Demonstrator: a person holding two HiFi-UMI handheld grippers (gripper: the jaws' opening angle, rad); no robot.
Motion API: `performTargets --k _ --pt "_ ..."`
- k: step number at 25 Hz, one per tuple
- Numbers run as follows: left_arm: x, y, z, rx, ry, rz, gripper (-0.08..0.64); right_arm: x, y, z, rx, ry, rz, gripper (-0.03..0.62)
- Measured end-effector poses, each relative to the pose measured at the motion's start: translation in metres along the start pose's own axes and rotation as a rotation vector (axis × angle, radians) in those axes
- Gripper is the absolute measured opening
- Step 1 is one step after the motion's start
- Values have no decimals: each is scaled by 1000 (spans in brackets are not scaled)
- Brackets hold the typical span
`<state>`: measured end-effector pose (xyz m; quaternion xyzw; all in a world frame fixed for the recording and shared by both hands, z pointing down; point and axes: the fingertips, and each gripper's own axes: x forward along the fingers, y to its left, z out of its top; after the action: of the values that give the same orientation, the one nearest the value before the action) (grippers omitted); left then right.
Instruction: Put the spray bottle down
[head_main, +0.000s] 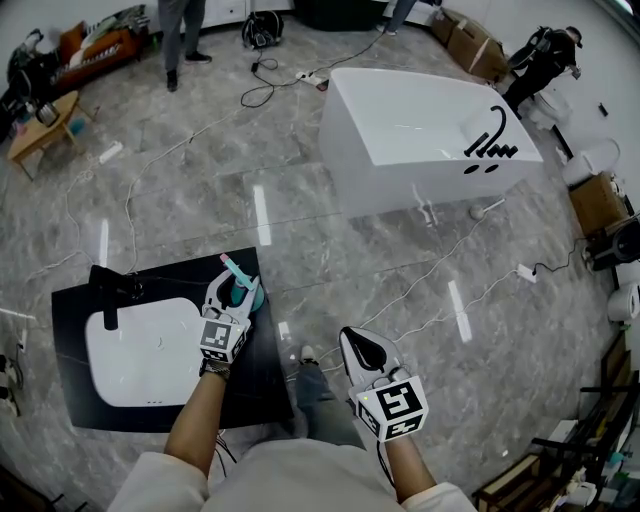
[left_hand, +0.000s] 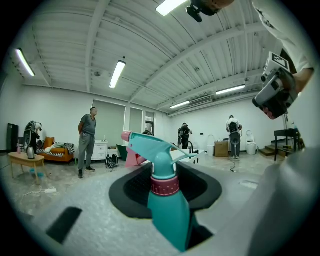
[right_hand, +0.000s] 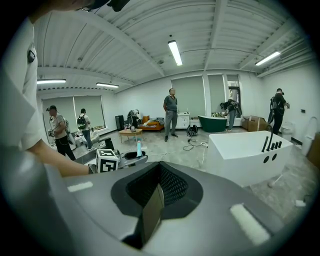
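Over the right edge of the black counter (head_main: 262, 375), beside the white basin (head_main: 140, 360), the left gripper (head_main: 236, 292) pinches the teal spray bottle (left_hand: 167, 215) by its body below the pink collar (left_hand: 165, 186). Base contact cannot be confirmed. Judged stiff, smooth plastic, light, top-heavy; the body is the sound hold. Right gripper (right_hand: 154, 200): jaws pressed together, empty.

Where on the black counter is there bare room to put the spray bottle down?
The counter has a bare black strip between the basin and its right edge, beside the left claw holding the bottle. A narrower strip runs along the near edge. The basin itself is empty. The far left corner is crowded by the faucet.
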<state>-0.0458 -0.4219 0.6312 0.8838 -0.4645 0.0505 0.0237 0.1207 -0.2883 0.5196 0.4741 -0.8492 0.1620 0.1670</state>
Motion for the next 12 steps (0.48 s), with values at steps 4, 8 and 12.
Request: performTargets --k 4,8,12 --pt "-4 -1 -2 21 11 1 155 -1 2 -3 1 0 4 6" --pt "-8 1 -9 -22 26 13 164 -2 3 -4 2 -2 5 6" --pt "-11 0 -10 -72 34 15 189 -5 4 -3 0 -8 5 6"
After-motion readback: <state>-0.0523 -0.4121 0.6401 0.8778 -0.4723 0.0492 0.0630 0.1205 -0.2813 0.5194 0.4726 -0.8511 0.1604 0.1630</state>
